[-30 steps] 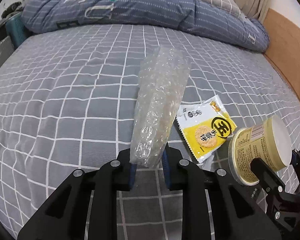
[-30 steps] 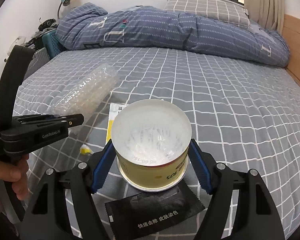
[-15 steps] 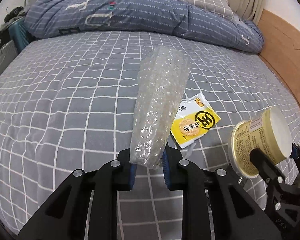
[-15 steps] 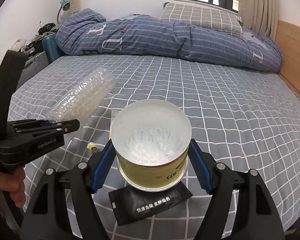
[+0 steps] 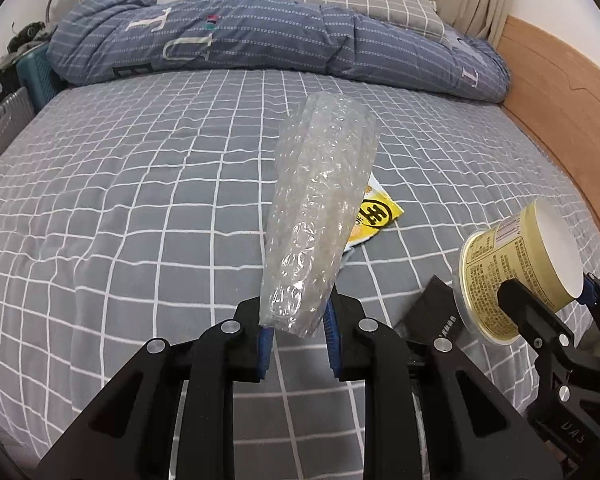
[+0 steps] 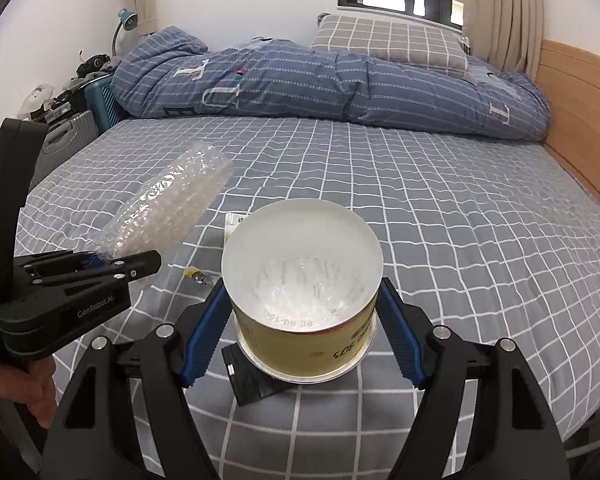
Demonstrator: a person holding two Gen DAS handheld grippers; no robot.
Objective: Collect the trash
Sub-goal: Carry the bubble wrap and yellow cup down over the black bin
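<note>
My left gripper (image 5: pixel 296 332) is shut on the near end of a clear bubble wrap roll (image 5: pixel 320 208), which sticks up and forward above the bed. From the right wrist view the same bubble wrap roll (image 6: pixel 168 204) and left gripper (image 6: pixel 112 262) appear at the left. My right gripper (image 6: pixel 302 320) is shut on a yellow paper cup (image 6: pixel 304 280), bottom end facing the camera; that yellow cup (image 5: pixel 520 272) shows at the right of the left wrist view. A yellow snack wrapper (image 5: pixel 376 216) and a black sachet (image 6: pixel 256 380) lie on the grey checked bed (image 5: pixel 140 200).
A blue striped duvet (image 6: pixel 320 80) and a grey checked pillow (image 6: pixel 392 44) lie at the head of the bed. A wooden bed frame (image 5: pixel 560 112) runs along the right. Suitcases (image 6: pixel 68 140) and clutter stand left of the bed. A person's hand (image 6: pixel 28 388) holds the left gripper.
Both grippers have lifted and pulled back from the bed with their loads. The snack wrapper and black sachet look smaller and farther below; more of the headboard end and window shows.
</note>
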